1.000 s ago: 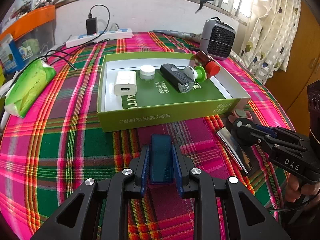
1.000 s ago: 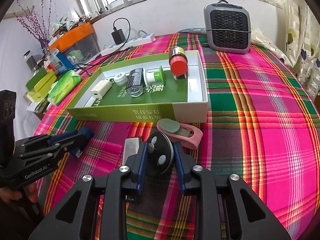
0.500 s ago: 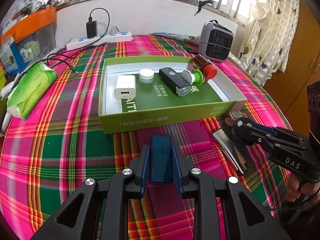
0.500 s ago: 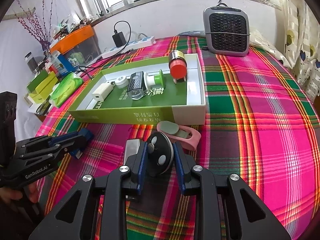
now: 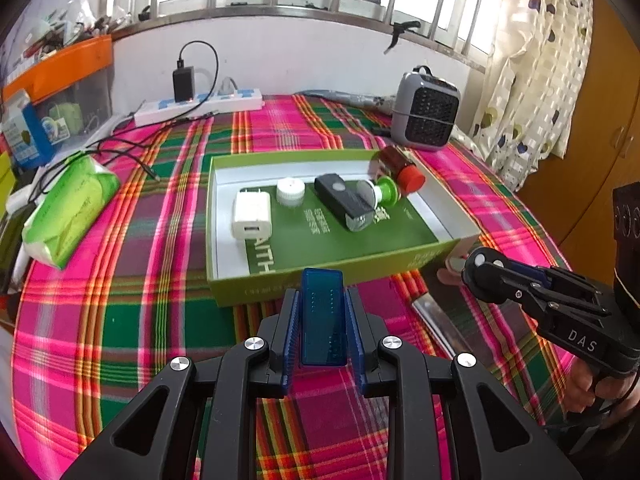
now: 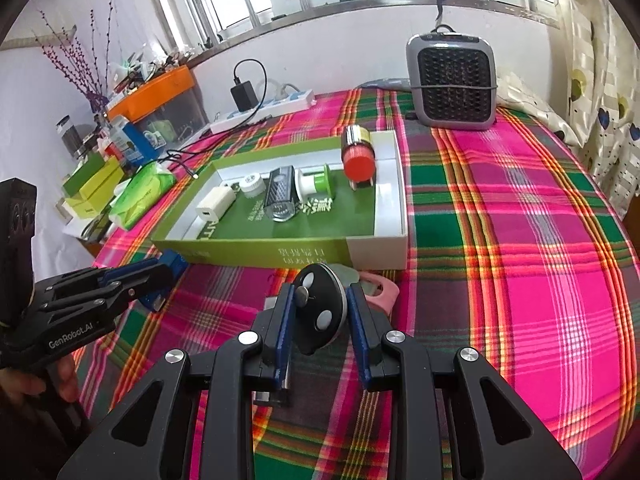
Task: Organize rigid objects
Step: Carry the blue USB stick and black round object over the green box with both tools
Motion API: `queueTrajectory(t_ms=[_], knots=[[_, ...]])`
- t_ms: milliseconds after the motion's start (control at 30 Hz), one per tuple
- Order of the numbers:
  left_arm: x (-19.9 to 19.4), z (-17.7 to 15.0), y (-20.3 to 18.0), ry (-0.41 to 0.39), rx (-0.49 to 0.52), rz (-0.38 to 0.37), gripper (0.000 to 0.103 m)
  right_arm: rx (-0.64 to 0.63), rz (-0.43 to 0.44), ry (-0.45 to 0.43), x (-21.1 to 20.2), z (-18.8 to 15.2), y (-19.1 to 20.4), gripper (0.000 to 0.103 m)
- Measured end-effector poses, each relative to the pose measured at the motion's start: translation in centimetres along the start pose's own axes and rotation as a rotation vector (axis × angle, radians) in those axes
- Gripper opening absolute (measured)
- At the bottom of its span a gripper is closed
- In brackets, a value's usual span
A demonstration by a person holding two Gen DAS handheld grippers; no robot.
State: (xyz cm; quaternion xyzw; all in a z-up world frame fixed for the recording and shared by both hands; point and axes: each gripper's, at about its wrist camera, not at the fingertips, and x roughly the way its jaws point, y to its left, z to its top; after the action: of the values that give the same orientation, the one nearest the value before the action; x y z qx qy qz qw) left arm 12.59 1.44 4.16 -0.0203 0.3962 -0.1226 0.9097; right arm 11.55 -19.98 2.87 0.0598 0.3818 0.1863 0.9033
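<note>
My left gripper (image 5: 322,300) is shut on a translucent blue rectangular block (image 5: 322,320), held above the plaid cloth just before the green box (image 5: 248,292). My right gripper (image 6: 320,300) is shut on a black round disc (image 6: 318,308) with white dots, near the box's front right corner. The box (image 6: 260,252) holds a white charger (image 5: 252,216), a white cap (image 5: 291,190), a black device (image 5: 344,202), a green spool (image 5: 382,192) and a red-capped bottle (image 5: 400,170). A pink piece (image 6: 380,286) and a silver metal bar (image 5: 434,316) lie on the cloth under the right gripper.
A grey heater (image 5: 426,114) stands behind the box at the right. A power strip (image 5: 200,106) with cables lies along the back wall. A green tissue pack (image 5: 68,208) sits at the table's left edge. A curtain (image 5: 532,80) hangs at the right.
My left gripper has risen a little with the blue block still clamped, so the box sits lower in its view. The right gripper has barely moved with its disc.
</note>
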Motion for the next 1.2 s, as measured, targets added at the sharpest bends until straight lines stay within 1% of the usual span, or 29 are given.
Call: queueTrajectory(t_ms=[433,733,933,1200], knots=[[-0.1,2.6,-0.3,-0.034,0.02,-0.006,0.022,-0.013,-0.001,-0.04,-0.3,2.2,0.1,0.027],[1.7,4.5,0.1,-0.027,0.016,-0.001,0.022,-0.015,-0.011,-0.059,0.5,4.9,-0.7,0.027],[3.3,5.3,0.3,-0.01,0.009,0.001,0.022,-0.021,-0.015,-0.05,1.9,6.5,-1.2,0.027],[5.1,6.3,0.5,0.003,0.002,0.006,0.022,-0.009,-0.017,-0.013,3.9,7.0,-2.3,0.027]])
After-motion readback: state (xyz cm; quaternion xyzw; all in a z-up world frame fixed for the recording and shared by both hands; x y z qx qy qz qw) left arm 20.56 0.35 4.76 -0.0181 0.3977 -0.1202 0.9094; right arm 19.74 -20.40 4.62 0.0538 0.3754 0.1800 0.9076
